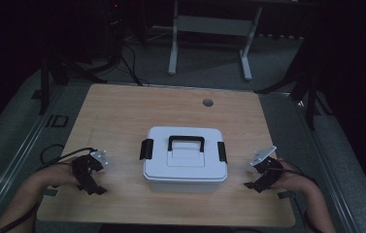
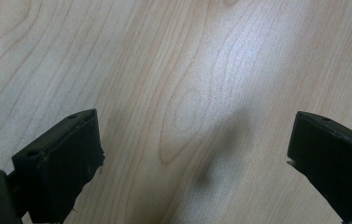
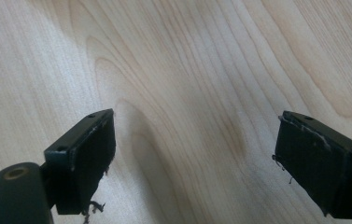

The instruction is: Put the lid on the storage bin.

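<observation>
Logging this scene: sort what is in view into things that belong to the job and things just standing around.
Belongs to the job:
white lidded box
black handle
side latches
left gripper, open
right gripper, open

Standing around:
wooden table
table's grommet hole
white frame legs behind

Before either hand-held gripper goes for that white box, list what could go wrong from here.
1. The white box has a black latch on each end; lifting by the handle with the latches loose could leave the lid coming off.
2. Both the left hand-held gripper and right hand-held gripper sit low over the table; their open jaws could scrape the wood.
</observation>
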### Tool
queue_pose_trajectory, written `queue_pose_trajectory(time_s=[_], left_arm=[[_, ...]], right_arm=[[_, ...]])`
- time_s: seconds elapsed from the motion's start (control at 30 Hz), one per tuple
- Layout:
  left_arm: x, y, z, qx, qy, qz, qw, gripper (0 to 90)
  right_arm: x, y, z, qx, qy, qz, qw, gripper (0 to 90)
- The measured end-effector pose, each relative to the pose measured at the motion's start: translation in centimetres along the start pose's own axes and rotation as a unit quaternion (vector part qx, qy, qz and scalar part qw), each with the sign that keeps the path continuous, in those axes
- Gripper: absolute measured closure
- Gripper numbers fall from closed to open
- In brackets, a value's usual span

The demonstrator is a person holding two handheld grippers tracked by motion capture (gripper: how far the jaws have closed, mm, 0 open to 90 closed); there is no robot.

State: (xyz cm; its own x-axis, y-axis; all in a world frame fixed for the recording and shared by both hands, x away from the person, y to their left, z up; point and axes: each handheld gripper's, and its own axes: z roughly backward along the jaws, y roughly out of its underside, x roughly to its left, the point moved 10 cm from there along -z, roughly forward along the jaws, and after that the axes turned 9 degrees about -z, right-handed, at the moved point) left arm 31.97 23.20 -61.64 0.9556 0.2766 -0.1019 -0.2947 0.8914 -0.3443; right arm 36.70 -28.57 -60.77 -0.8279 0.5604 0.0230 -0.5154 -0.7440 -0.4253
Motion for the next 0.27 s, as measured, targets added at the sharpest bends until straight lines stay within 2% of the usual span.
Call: queue_pose_trajectory(time_s=[0.13, 0.27], left_arm=[[0.02, -0.01, 0.04, -0.012, 0.000, 0.008, 0.9999, 2.4], [0.08, 0.24, -0.12, -0.007, -0.002, 0.006, 1.0000, 2.5]], right_arm=[[-0.25, -0.07, -0.13, -0.011, 0.004, -0.006, 0.9999, 12.2], [-0.32, -0.01, -0.31, -0.013, 0.003, -0.008, 0.9999, 12.3]])
